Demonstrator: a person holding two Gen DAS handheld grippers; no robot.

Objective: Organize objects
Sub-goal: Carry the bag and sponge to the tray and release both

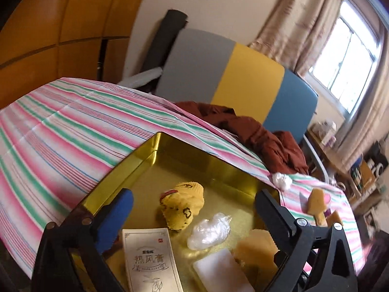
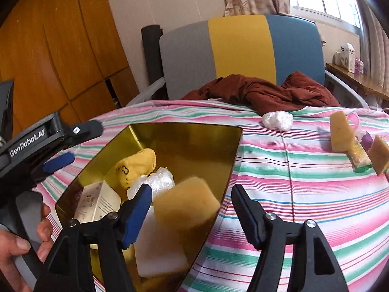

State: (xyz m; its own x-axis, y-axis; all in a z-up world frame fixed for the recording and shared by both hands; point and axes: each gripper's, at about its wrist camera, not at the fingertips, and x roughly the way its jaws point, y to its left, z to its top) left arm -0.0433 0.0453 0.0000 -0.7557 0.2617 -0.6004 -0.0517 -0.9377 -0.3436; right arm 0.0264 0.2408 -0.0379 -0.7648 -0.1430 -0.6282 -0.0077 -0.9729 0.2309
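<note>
A gold tin [image 1: 145, 160] [image 2: 184, 131] lies open on the striped cloth. In it are a yellow sock [image 1: 182, 204] [image 2: 136, 165], a crumpled plastic wrap [image 1: 209, 231] [image 2: 158, 181], a cream box [image 1: 150, 260] [image 2: 97, 202], a white block [image 1: 218, 272] [image 2: 158, 250] and a yellow sponge [image 1: 255, 248] [image 2: 184, 204], blurred, at the tin's near right rim. My left gripper [image 1: 194, 206] is open over the tin. My right gripper [image 2: 192, 197] is open, with the sponge between its fingers, not gripped.
On the cloth to the right lie a white plastic ball [image 2: 278, 120] [image 1: 282, 181], sponge pieces [image 2: 340, 133] [image 1: 316, 204], a snack packet [image 2: 359, 158] and a pink ring [image 2: 353, 119]. A red-brown garment [image 2: 262, 90] lies at the far edge before a chair [image 2: 240, 48].
</note>
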